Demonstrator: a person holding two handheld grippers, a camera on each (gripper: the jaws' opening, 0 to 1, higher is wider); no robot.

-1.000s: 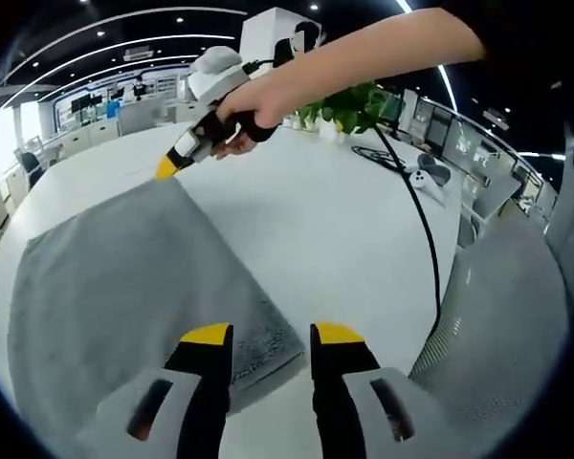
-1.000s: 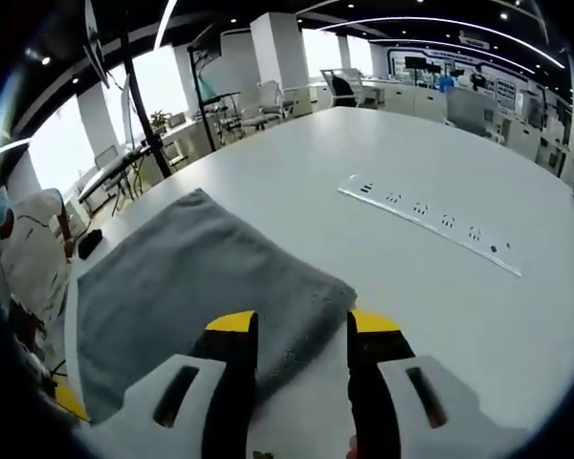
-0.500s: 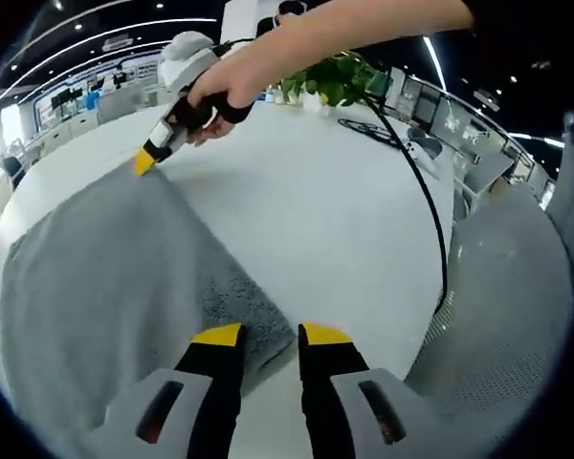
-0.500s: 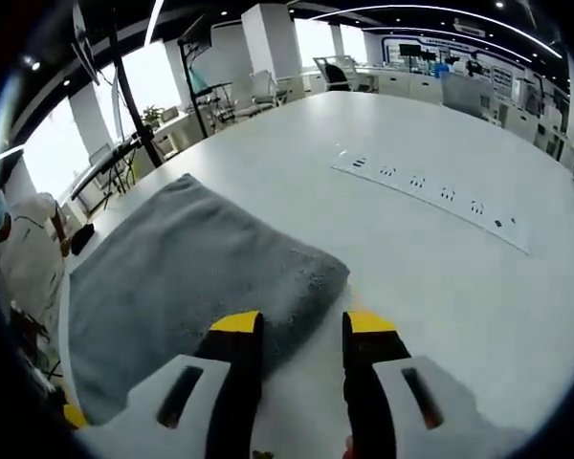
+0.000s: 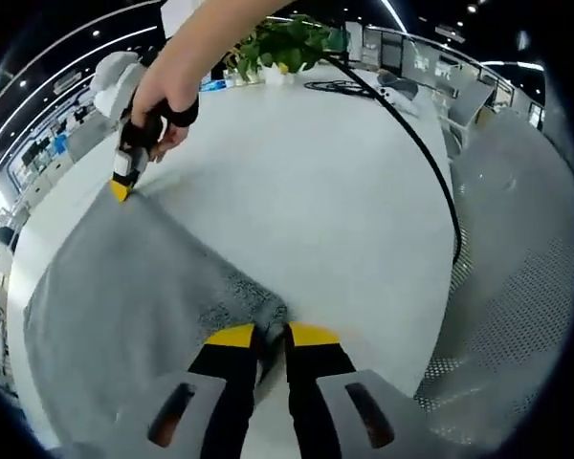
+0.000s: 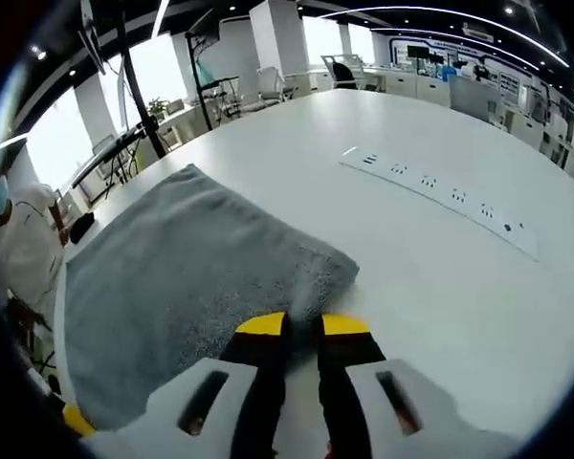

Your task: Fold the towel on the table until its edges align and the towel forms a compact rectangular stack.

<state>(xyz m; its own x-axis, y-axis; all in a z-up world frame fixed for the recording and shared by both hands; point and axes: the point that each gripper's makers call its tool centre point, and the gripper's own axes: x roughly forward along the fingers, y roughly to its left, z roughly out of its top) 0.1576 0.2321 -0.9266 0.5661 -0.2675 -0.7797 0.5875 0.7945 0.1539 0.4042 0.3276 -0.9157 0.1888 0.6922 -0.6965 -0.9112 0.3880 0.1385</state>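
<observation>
Left gripper view
Towel: the grey terry-cloth towel [image 5: 124,296] lies flat on the round white worktop [image 5: 306,201], spreading to the left of the view.
Left gripper [image 5: 260,335]: its yellow-tipped fingers [image 5: 231,337] are drawn narrow, pinched on the towel's near corner, a fold of cloth showing between them.
Right gripper [image 5: 121,189]: held in the person's hand [image 5: 163,110], its yellow tip touching the towel's far corner.
Surroundings: a black cable [image 5: 411,153] runs across the worktop; a green potted plant [image 5: 287,43] stands at the far edge.

Right gripper view
Towel [image 6: 191,277]: it lies on the worktop [image 6: 440,277], reaching left and away.
Right gripper [image 6: 303,326]: the fingers [image 6: 262,327] are nearly together, clamped on the towel's near edge beside its corner.
Surroundings: a long white power strip [image 6: 440,201] lies well apart to the right.
</observation>
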